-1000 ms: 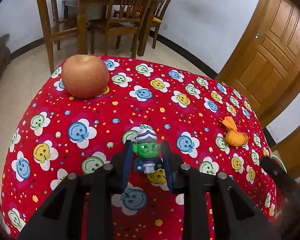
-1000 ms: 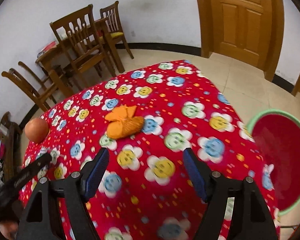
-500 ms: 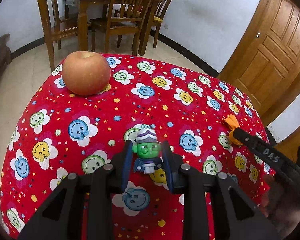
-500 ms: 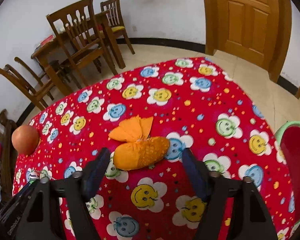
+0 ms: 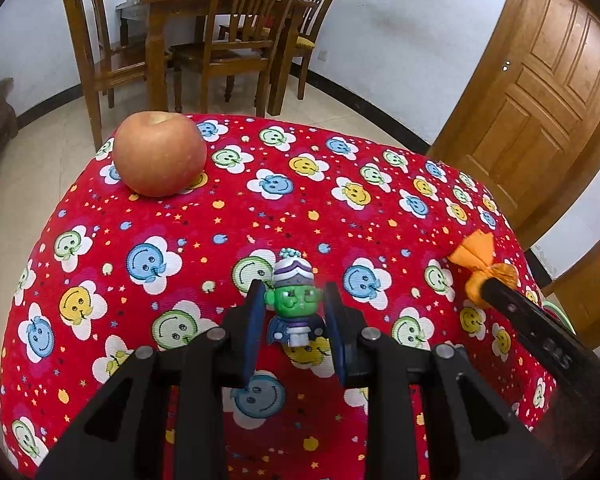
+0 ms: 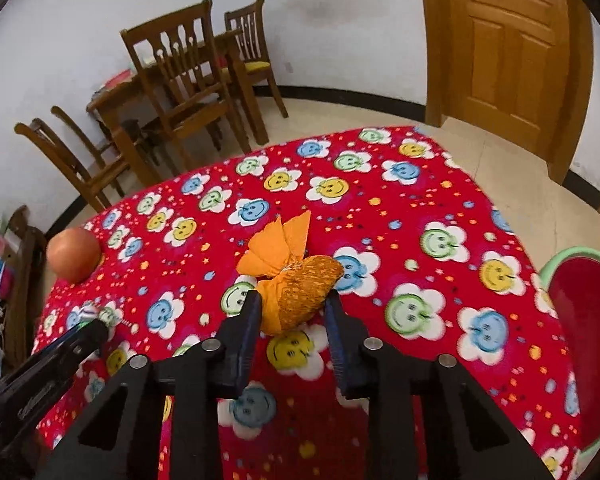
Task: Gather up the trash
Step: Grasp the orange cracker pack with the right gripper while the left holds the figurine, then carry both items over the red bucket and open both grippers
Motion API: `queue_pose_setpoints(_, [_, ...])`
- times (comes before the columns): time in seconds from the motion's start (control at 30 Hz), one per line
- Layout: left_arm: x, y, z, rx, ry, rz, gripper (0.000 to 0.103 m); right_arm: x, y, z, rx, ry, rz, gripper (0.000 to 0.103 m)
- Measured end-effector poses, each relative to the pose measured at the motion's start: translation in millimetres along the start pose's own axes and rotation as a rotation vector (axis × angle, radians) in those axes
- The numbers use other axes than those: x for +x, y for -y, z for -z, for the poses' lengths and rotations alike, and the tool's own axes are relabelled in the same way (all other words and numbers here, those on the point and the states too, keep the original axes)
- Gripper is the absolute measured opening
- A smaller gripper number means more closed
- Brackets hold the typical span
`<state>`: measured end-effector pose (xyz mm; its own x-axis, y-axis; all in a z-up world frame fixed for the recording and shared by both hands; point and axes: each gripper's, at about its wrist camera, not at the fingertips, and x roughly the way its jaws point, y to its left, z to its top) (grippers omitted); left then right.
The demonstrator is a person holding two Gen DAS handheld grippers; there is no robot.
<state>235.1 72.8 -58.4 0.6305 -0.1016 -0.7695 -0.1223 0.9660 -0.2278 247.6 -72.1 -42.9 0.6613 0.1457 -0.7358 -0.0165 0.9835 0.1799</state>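
Observation:
An orange wrapper (image 6: 296, 276) twisted at one end lies on the red smiley tablecloth (image 6: 420, 208). My right gripper (image 6: 292, 312) has its jaws on either side of the wrapper's lower end, touching it. The wrapper also shows in the left wrist view (image 5: 480, 264) with a right finger (image 5: 512, 308) against it. My left gripper (image 5: 294, 312) is shut on a small green-faced toy figure (image 5: 294, 300) that stands on the cloth.
An apple (image 5: 160, 154) sits at the table's far left corner. A red basin with a green rim (image 6: 584, 324) stands off the table's right edge. Wooden chairs (image 5: 236, 32) and a dining table stand behind. A wooden door (image 6: 504, 48) is at the right.
My right gripper has moved forward to the orange wrapper and its jaws have closed in around it. My left gripper has stayed shut on the toy figure.

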Motion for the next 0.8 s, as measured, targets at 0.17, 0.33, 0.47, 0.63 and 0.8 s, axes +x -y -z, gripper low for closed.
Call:
queue_pose_setpoints(0.17, [-3.5, 5.6, 1.3, 0.016, 0.012, 0.006, 0.029, -31.3, 12.5, 6.8, 0.015, 0.047, -0.018, 0.025])
queue_pose_setpoints(0.33, [-6.0, 10.9, 2.8, 0.031, 0.014, 0.018, 0.029, -64.1, 30.0, 16.2, 0.046, 0.097, -0.024, 0.023])
queue_pose_setpoints(0.47, [-11.3, 16.8, 3.9, 0.042, 0.019, 0.041, 0.029, -87.3, 51.1, 25.1, 0.092, 0.128, -0.02, 0.022])
queue_pose_setpoints(0.63, [-20.0, 31.2, 6.6, 0.077, 0.034, 0.071, 0.029, -113.8, 81.5, 40.8, 0.166, 0.166, 0.025, 0.023])
queue_pose_setpoints(0.8, [-33.0, 53.1, 12.4, 0.123, 0.041, 0.11, 0.029, -131.9, 112.8, 52.5, 0.217, 0.18, 0.079, 0.023])
